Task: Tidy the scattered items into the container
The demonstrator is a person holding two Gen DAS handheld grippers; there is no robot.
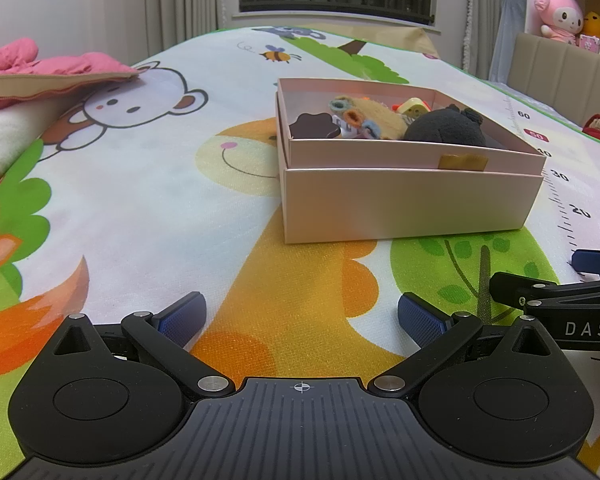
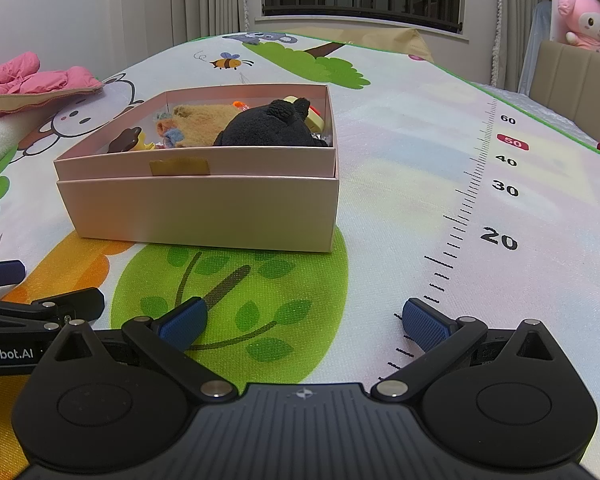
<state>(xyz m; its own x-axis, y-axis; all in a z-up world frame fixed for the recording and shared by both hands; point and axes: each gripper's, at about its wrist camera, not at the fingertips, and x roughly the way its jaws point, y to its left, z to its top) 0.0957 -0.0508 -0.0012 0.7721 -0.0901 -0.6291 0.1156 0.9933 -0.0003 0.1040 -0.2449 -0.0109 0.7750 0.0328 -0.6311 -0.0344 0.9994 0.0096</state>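
Cartoon-animal play mat (image 1: 148,184) lay bare near both tools | pale pink cardboard box (image 1: 404,204) held black plush toy (image 1: 446,128), tan plush (image 1: 376,118), small bits | left gripper (image 1: 302,314) and right gripper (image 2: 305,316) spread apart, empty | tidying looked finished, nothing loose visible.

box (image 1: 408,204): pink, on the play mat (image 1: 140,184), toward its right edge
toys: black plush (image 1: 444,130), tan plush (image 1: 376,118) inside
left gripper (image 1: 302,316): fingers spread, empty

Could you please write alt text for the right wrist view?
A pink box holding a black plush, a tan plush and small toys sits on a cartoon play mat; the open, empty right hand-held gripper hovers before it.
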